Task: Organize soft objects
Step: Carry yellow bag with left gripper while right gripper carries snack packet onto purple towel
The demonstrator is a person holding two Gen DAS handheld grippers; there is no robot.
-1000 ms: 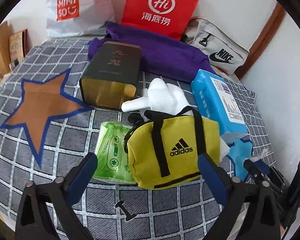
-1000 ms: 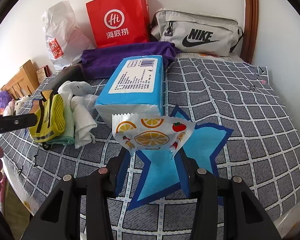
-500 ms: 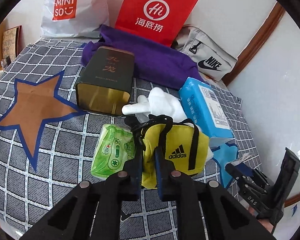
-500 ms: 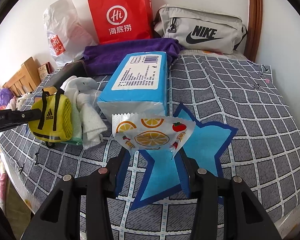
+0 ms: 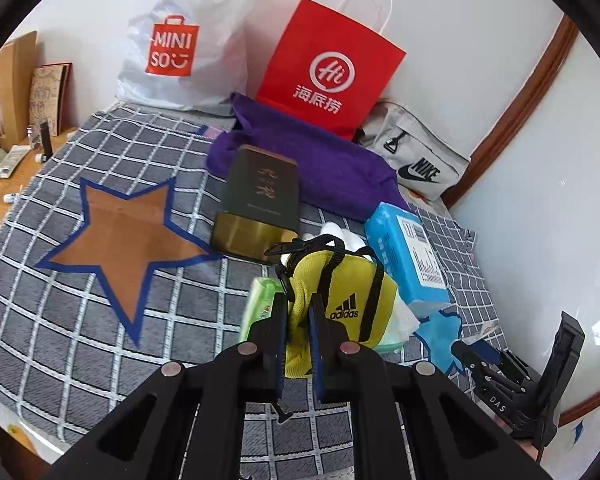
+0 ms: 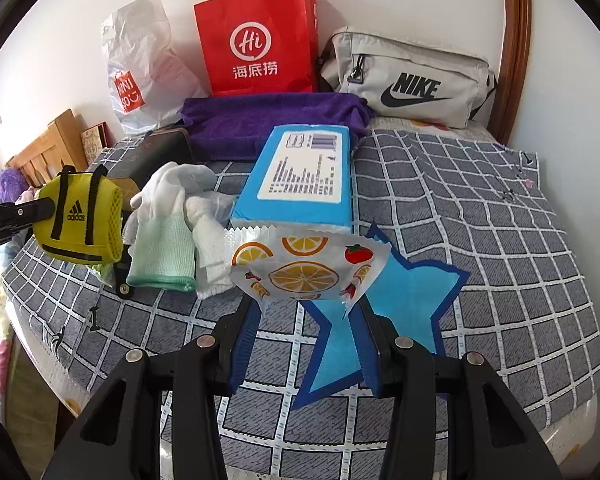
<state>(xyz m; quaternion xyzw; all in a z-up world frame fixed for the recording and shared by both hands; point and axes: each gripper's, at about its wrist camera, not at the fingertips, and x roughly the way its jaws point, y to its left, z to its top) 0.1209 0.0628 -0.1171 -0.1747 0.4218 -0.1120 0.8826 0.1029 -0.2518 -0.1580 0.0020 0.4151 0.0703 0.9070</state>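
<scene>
The yellow bag (image 5: 340, 300) is clamped in the left gripper (image 5: 298, 320) and held clear of the bed (image 5: 80, 320). The fruit-printed packet (image 6: 306, 268) is pinched by the right gripper (image 6: 306, 344), above the blue star (image 6: 404, 300) near the bed's front edge.

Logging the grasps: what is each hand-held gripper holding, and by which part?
Left hand-held gripper: yellow adidas pouch, pinched at its end. Right hand-held gripper: fruit-print packet, by its lower edge.

Matt woven bedspread (image 5: 80, 320), glossy red paper bag (image 5: 332, 68), crinkled plastic bag (image 5: 180, 40), plush purple towel (image 5: 332, 168)
</scene>
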